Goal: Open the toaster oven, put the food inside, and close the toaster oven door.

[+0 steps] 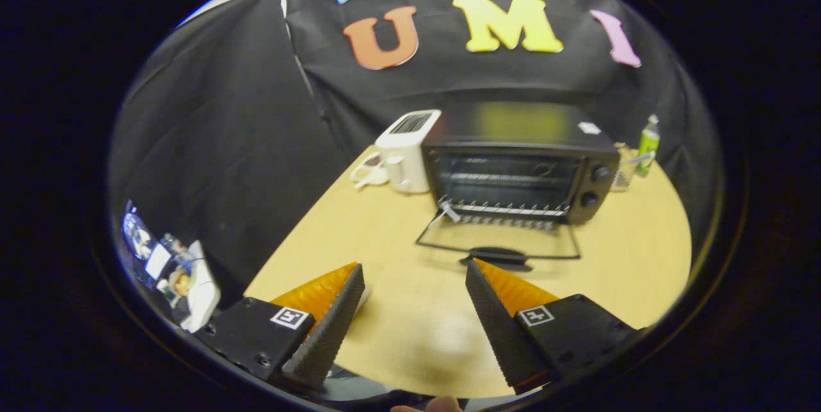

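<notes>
The tool (414, 271) hovered level over the tabletop (397, 328), fingers spread wide and empty, aimed at the toaster oven (519, 162), its door (497, 242) lying open.

toaster oven (519, 165) 1 | toaster (405, 152) 1 | bottle (648, 144) 1 | knobs (600, 174) 2

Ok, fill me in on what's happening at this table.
A person is holding a handheld claw over a wooden table, its fingers spread open with nothing between them. Beyond the fingers sits a black toaster oven with its door already dropped flat open, wire rack showing inside. A white toaster stands beside the oven, a green bottle on the other side. No food is in the claw yet.
</notes>
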A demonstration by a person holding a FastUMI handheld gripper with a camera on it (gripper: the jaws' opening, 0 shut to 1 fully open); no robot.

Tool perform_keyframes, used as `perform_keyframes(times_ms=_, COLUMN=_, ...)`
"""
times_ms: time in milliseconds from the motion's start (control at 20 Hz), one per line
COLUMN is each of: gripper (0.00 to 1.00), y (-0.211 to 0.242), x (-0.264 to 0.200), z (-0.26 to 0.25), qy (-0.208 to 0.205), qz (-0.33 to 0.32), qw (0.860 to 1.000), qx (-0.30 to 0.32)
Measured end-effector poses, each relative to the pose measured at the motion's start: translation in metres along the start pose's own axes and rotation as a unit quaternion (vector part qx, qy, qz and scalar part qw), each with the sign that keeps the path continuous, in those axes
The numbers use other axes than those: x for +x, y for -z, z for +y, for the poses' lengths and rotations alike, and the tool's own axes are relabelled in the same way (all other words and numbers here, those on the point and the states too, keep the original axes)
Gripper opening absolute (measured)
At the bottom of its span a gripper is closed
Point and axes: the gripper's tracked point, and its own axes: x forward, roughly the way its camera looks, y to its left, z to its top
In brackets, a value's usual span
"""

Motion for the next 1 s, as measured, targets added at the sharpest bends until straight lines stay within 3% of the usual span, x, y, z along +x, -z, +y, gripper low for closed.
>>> perform_keyframes(times_ms=250, gripper=1.0, y=0.041, x=0.015, z=0.057, qy=-0.089, qz=0.108, qw=0.988, qx=0.06)
perform_keyframes(times_ms=550, gripper=0.98, y=0.071, x=0.042, z=0.069, qy=-0.121, qz=0.212, qw=0.942, qx=0.232)
perform_keyframes(times_ms=850, gripper=0.81, y=0.08, x=0.06, z=0.07, qy=-0.128, qz=0.246, qw=0.924, qx=0.262)
perform_keyframes(times_ms=1000, gripper=0.56, y=0.086, x=0.065, z=0.072, qy=-0.124, qz=0.251, qw=0.924, qx=0.261)
